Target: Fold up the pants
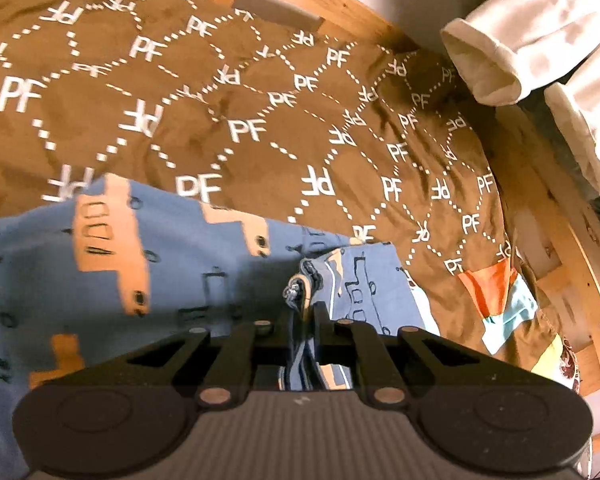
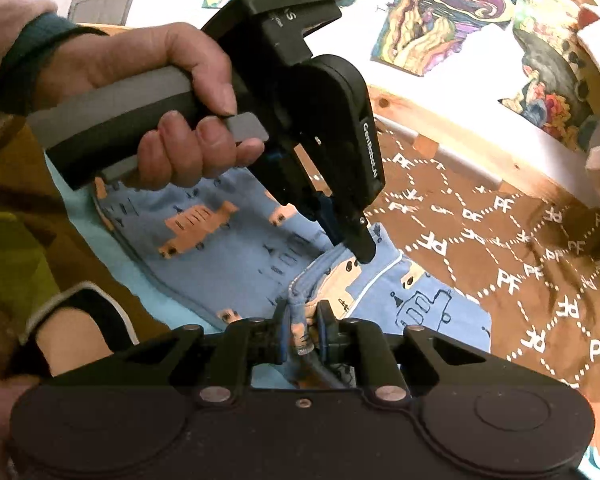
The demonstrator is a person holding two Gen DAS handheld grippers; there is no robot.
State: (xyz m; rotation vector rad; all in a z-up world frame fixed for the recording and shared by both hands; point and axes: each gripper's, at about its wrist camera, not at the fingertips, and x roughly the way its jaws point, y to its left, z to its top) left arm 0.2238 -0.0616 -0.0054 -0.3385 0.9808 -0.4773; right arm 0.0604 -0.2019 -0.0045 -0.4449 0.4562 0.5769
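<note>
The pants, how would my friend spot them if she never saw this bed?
Find the brown blanket with white PF letters covering the bed. Lying on its near edge are the pants: light blue, printed with orange trucks, unlike the plain white clothes hanging on the wooden rail.

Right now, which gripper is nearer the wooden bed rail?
Left. The left gripper pinches the pants farther out toward the rail; the right gripper grips them behind it.
</note>
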